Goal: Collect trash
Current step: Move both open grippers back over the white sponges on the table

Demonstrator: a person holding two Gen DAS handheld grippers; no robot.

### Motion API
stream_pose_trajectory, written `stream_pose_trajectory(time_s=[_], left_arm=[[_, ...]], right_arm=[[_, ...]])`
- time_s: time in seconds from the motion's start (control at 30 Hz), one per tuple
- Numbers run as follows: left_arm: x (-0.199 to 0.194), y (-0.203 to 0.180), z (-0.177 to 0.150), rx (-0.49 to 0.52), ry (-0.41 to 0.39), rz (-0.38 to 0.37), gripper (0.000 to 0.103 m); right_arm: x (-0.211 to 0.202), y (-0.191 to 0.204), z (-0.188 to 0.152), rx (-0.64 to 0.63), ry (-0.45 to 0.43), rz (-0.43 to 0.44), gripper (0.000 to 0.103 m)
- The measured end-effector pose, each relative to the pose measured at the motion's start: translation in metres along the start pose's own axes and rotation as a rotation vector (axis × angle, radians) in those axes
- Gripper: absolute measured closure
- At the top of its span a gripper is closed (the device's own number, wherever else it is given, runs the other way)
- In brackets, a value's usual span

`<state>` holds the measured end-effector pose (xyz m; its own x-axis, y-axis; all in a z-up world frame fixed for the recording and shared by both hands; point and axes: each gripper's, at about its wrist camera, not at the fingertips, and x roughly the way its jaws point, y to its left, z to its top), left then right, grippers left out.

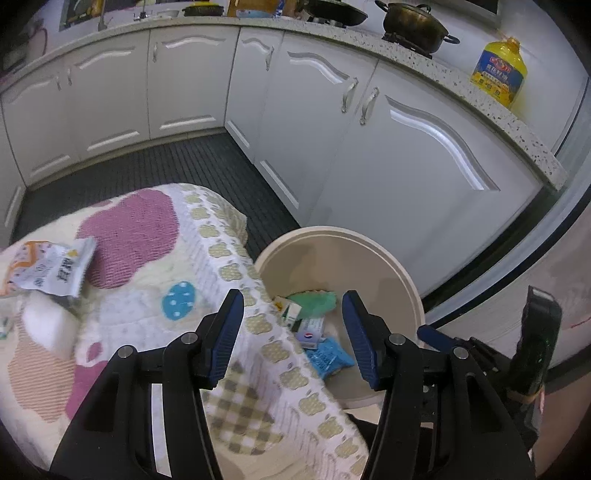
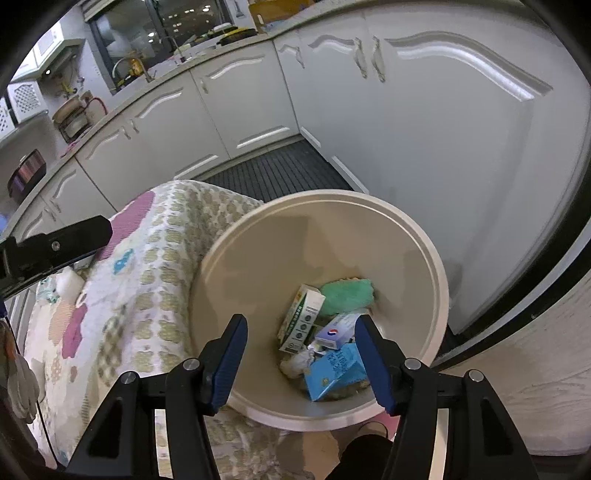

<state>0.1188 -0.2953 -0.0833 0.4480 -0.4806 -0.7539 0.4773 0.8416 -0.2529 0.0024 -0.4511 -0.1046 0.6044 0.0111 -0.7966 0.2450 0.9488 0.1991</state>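
Observation:
A beige round bin (image 2: 424, 251) stands on the floor beside a cloth-covered table. Inside lie a green-and-white carton (image 2: 301, 317), a green cloth (image 2: 347, 295), a Pepsi packet (image 2: 338, 330), a blue packet (image 2: 336, 369) and a crumpled tissue (image 2: 297, 363). My right gripper (image 2: 299, 338) hangs over the bin, jaws open and empty. My left gripper (image 1: 293, 314) is open and empty over the table's edge next to the bin (image 1: 369, 243). A white snack wrapper (image 1: 48, 267) and a white sponge (image 1: 50, 321) lie on the patterned cloth (image 1: 147, 229) at far left.
White kitchen cabinets (image 1: 314, 110) run along the back and right, with a dark ribbed mat (image 1: 166, 162) on the floor. A yellow oil jug (image 1: 498, 72) and a black pot (image 1: 413, 24) sit on the counter. The other gripper's body (image 1: 535, 339) shows at right.

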Motion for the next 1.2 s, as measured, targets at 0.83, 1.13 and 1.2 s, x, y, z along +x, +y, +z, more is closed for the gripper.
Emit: stream_pose_trajectory(time_s=[0.83, 1.13, 1.2], left_arm=[[-0.095, 0.098, -0.047, -0.087, -0.076, 0.179, 0.049], [-0.133, 0.148, -0.071, -0.153, -0.057, 0.167, 0.047], [-0.144, 0.160, -0.081, -0.160, -0.050, 0.166, 0.041]], right_arm=[[-0.027, 0.148, -0.009, -0.230, -0.034, 0.181, 0.040], [-0.023, 0.190, -0.016, -0.297, -0.019, 0.226, 0.036], [-0.021, 0.199, -0.017, -0.309, -0.015, 0.242, 0.036]])
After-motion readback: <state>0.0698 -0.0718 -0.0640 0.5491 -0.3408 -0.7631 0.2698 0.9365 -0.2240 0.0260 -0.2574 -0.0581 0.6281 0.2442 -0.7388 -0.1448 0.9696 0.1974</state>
